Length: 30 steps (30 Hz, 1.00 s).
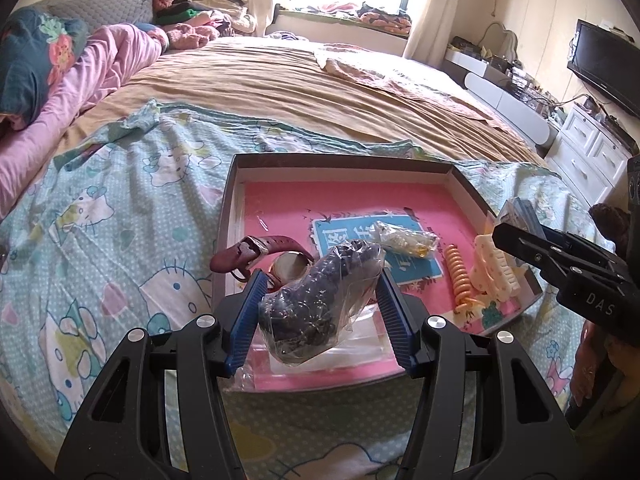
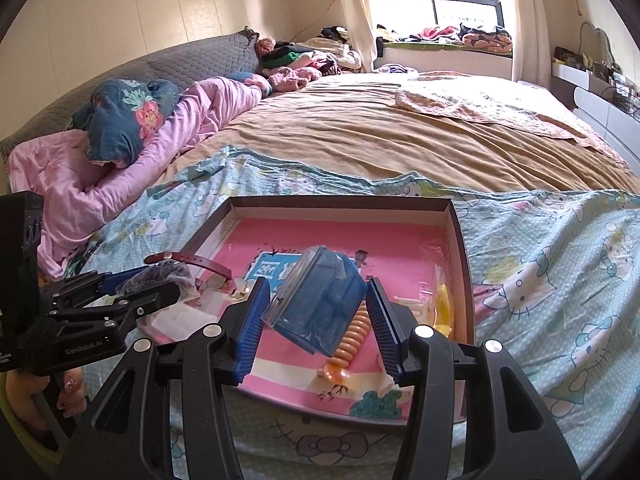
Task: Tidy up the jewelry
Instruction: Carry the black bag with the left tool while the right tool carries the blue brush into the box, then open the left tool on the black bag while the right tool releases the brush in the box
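A shallow box (image 1: 466, 186) with a pink floor lies on the bed; it also shows in the right wrist view (image 2: 456, 232). My left gripper (image 1: 322, 280) is shut on a clear bag of dark beads (image 1: 320, 300), held just above the box's near left part. My right gripper (image 2: 316, 292) is shut on a small blue plastic box (image 2: 320, 312), held tilted over the box's middle. In the box lie a maroon-strapped watch (image 1: 256, 254), a small clear bag with gold pieces (image 1: 404, 238), an orange spiral hair tie (image 1: 458, 276) and a cream claw clip (image 1: 494, 266).
The box rests on a Hello Kitty sheet (image 1: 120, 216) over a tan bedspread (image 1: 300, 84). Pink bedding and pillows (image 1: 92, 68) lie at the left. A white dresser (image 1: 592, 152) and a TV (image 1: 608, 64) stand at the right. A flat clear bag (image 1: 352, 344) lies under my left gripper.
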Available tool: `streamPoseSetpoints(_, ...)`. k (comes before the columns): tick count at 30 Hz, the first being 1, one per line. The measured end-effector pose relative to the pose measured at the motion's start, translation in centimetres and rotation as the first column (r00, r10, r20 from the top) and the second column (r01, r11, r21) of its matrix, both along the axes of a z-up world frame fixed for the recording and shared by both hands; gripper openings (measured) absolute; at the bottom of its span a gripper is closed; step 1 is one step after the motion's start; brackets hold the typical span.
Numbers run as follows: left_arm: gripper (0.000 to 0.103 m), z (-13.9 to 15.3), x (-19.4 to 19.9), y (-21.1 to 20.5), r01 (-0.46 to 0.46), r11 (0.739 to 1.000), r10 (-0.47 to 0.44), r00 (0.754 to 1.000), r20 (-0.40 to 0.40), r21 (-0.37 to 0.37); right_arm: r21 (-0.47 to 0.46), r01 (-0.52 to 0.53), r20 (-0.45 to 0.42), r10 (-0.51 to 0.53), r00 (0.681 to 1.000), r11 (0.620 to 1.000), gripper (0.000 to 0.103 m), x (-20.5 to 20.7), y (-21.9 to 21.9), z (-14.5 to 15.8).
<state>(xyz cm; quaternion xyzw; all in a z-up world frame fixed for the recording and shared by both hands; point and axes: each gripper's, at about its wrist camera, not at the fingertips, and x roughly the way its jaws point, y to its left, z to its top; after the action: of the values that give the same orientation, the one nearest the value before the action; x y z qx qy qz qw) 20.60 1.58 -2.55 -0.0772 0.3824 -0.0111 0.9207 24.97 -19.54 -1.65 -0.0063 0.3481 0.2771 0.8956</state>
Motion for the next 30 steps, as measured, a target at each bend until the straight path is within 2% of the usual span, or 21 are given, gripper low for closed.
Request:
streamPoseSetpoints(13,0.049,-1.8,0.9,1.0,-0.016,1.0,0.016,0.999,-0.038,-0.002,-0.042,0.02,-0.065,-0.022,0.998,0.999,0.048,1.6,1.2,-2.8)
streamPoseSetpoints(25,0.049,-2.0,1.0,1.4,-0.023,1.0,0.022,0.999,-0.046,-0.009,-0.06,0.018,-0.104,-0.024,0.994,0.998,0.049,1.6,1.6,-4.1)
streamPoseSetpoints(30,0.054,-1.3,0.7,1.4,-0.022,1.0,0.022,0.999,-0.033,-0.007,-0.056,0.021,-0.094,-0.027,0.995,0.998,0.056,1.1,1.3,-3.7)
